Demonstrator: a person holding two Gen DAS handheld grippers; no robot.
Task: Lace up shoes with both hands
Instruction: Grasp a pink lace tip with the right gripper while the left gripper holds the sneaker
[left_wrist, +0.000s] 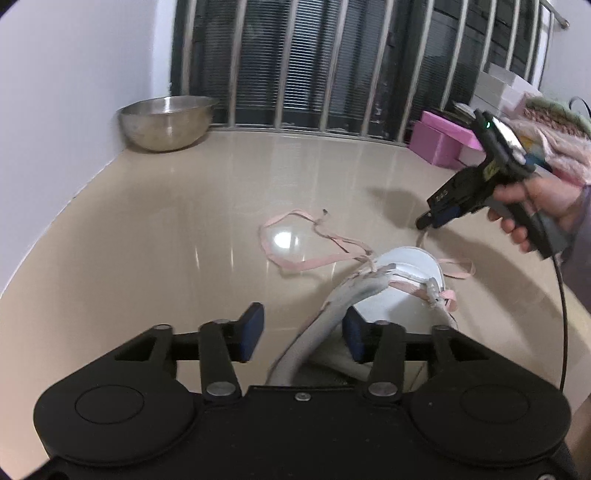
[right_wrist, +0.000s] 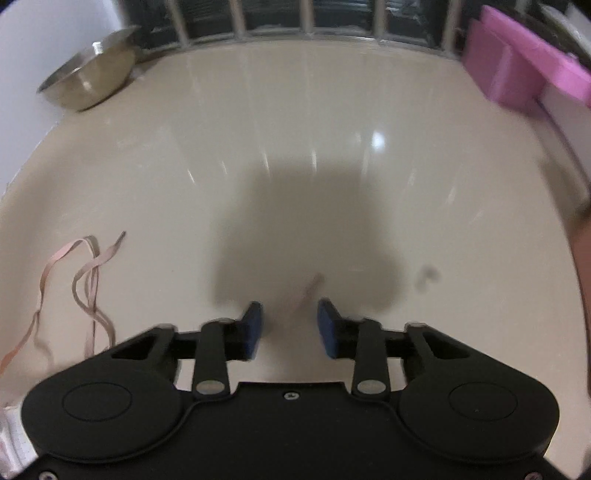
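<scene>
On the glossy beige floor (left_wrist: 166, 236) a white shoe (left_wrist: 402, 280) sits right at the left gripper (left_wrist: 301, 332), whose jaws stand wide around the shoe's tongue without pinching it. Pink lace (left_wrist: 295, 258) trails loose in loops beyond the toe, so threading looks unfinished. Off to the side, the right gripper (right_wrist: 290, 326) hovers, jaws parted; a blurred lace end seems to lie between them.

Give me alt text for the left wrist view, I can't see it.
The left hand-held gripper is open over a white shoe, its pink lace trailing loose on the beige floor. The right hand-held gripper hovers just beyond.
</scene>
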